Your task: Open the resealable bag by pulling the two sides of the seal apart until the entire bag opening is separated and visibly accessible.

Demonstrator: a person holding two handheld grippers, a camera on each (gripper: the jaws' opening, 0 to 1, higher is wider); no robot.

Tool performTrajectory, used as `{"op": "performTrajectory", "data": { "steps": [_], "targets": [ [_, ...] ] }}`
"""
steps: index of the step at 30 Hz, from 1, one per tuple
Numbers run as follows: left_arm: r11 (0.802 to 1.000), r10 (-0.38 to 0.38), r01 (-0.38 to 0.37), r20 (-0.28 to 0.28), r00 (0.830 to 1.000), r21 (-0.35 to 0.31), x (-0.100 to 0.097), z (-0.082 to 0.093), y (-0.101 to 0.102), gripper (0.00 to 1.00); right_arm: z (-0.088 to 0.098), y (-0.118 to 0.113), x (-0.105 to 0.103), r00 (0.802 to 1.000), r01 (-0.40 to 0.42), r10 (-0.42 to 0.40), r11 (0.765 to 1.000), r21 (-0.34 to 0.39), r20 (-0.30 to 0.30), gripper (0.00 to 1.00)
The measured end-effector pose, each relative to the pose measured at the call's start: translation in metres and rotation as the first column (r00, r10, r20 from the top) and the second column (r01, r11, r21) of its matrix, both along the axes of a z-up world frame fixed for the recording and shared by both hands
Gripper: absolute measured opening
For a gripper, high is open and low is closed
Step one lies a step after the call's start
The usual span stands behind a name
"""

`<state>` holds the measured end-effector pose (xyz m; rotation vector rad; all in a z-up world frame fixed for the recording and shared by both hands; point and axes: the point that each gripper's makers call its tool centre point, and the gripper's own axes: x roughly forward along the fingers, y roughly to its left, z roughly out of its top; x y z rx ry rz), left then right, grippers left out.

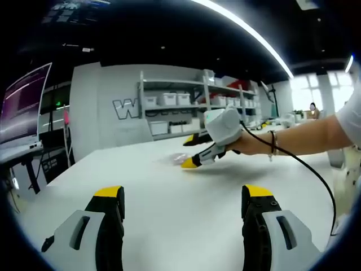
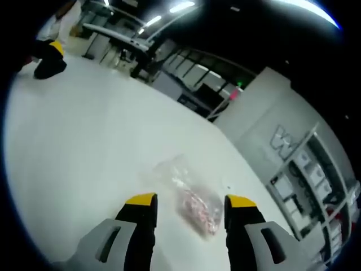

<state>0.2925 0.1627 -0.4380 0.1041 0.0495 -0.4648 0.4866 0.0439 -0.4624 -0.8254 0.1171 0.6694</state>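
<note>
Left hand-held gripper (image 1: 183, 206) at 6 o'clock of the left gripper view, jaws wide apart, nothing between them, hovering over bare white counter (image 1: 169, 192). Right hand-held gripper (image 1: 190, 151) comes in at 2 o'clock of that view, held by a person's hand (image 1: 248, 144) with a black cable trailing off it; yellow tips low over the counter just beside a faint clear patch, which is the resealable bag (image 1: 172, 159), hard to make out there. In the right gripper view the right hand-held gripper (image 2: 190, 212) sits at 6 o'clock, jaws spread, holding nothing. Bag (image 2: 189, 195) lies flat on the counter (image 2: 90, 130) just ahead of and between the two tips, clear plastic with pinkish contents bunched at the end nearer the right jaw. Can't tell whether the seal is open. Left hand-held gripper's yellow tip (image 2: 49, 56) shows at 10 o'clock, well apart from the bag. Shelves with white bins (image 1: 180, 107) behind the counter at 12 o'clock, monitor (image 1: 25, 104) at 9 o'clock
</note>
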Motion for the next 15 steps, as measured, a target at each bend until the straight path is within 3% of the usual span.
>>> {"op": "performTrajectory", "data": {
  "steps": [15],
  "targets": [
    [1.000,0.000,0.000,-0.001,1.000,-0.013,-0.0042,0.0010,-0.0042,0.85,0.0038,0.0014,0.0039,0.999,-0.032,0.034,0.997,-0.073,0.035,0.41]
  ]
}}
